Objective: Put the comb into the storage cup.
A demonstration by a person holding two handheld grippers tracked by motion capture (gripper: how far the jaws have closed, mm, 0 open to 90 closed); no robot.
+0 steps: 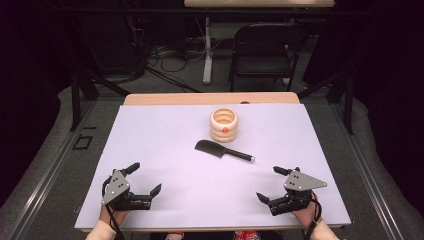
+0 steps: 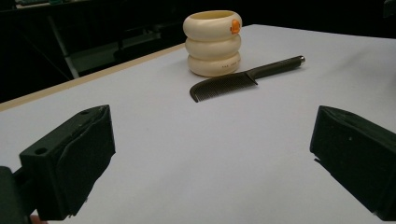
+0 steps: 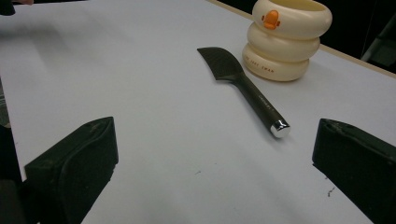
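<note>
A black comb [image 1: 222, 151] [image 2: 233, 82] [image 3: 243, 84] with a silver-tipped handle lies flat near the middle of the white table top [image 1: 165, 140]. Just behind it stands a cream ribbed cup [image 1: 225, 125] [image 2: 213, 43] [image 3: 285, 37] with an orange duck beak on its side. My left gripper [image 1: 146, 179] [image 2: 210, 168] rests at the near left edge, open, nothing between its jaws. At the near right edge my right gripper [image 1: 272, 183] [image 3: 215, 172] is open too and holds nothing. Both point toward the comb and stand well short of it.
A black folding chair [image 1: 264, 50] and a white table leg [image 1: 207, 50] stand on the floor beyond the far edge, among loose cables [image 1: 165, 57]. Dark stand legs [image 1: 80, 90] flank the table at both sides.
</note>
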